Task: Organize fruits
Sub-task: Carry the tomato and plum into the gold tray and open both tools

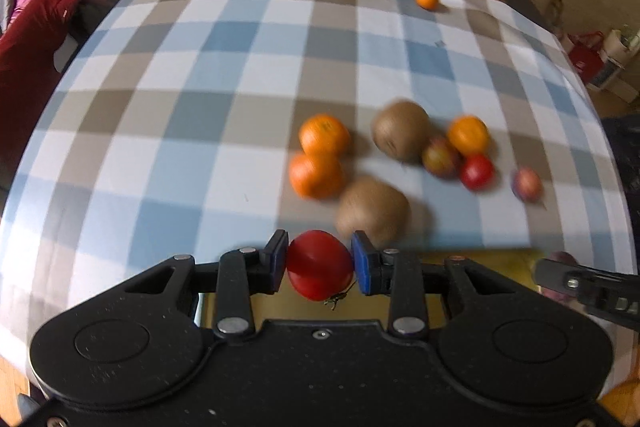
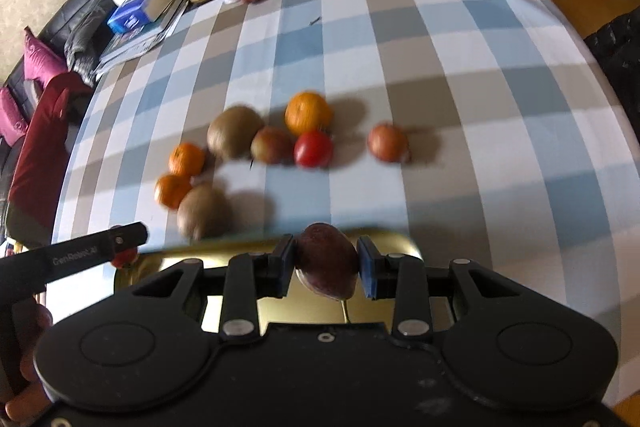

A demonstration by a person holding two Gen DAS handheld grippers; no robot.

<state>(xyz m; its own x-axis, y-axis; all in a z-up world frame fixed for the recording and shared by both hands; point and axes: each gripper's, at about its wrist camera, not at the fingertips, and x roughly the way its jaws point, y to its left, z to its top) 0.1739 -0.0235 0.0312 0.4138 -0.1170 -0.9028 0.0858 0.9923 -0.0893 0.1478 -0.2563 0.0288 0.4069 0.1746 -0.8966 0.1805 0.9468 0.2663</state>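
Transport step: left tool (image 1: 319,264) pinching a red tomato (image 1: 320,265), right tool (image 2: 326,263) pinching a dark plum (image 2: 326,261), both over the gold tray (image 2: 400,243). Next: lower, release inside.

Soft daylight, dim-ish. Fruit cluster (image 2: 272,147) motion-blurred, shadows fall right of it on tablecloth (image 2: 460,75). Strong fisheye bend at edges w/ dark corners.
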